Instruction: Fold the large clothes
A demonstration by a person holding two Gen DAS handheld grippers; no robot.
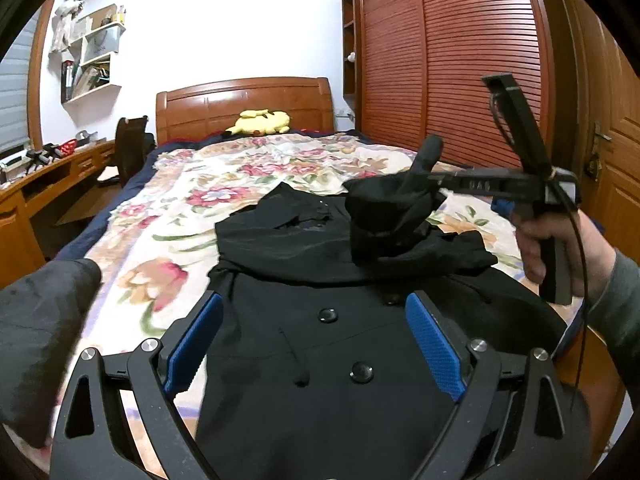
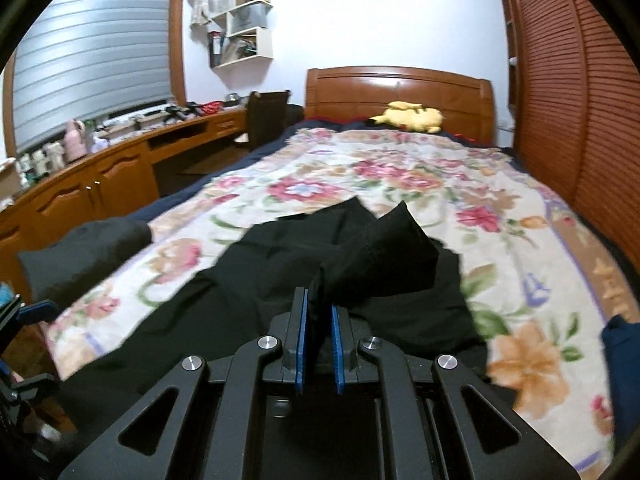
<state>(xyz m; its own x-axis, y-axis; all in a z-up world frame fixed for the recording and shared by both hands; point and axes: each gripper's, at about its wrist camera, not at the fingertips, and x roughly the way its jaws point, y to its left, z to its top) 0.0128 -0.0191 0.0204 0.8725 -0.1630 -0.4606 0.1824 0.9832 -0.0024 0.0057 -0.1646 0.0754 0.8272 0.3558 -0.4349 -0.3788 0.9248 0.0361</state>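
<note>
Two grippers work over a black coat (image 1: 320, 320) spread on the floral bedspread (image 1: 180, 208).
The right gripper (image 2: 319, 312) pinches a sleeve (image 2: 380, 256) in its jaws, lifted above the coat's right side. The left gripper (image 1: 316, 344) hangs near the buttoned front, jaws spread wide, holding nothing. A yellow plush (image 1: 262, 122) lies far by the headboard (image 1: 244, 104).

A bed (image 2: 400, 184) spread with a floral blanket (image 1: 208, 184) is backed by a wooden headboard (image 1: 244, 106) against a white wall (image 1: 224, 20). A yellow plush toy (image 2: 412, 117) is seen at the head edge. Louvred wardrobe doors (image 1: 460, 60) are ranged along one side; a wooden desk (image 2: 120, 160), a chair (image 2: 266, 118), white wall shelves (image 2: 244, 24) and a window blind (image 2: 92, 52) along the other.
</note>
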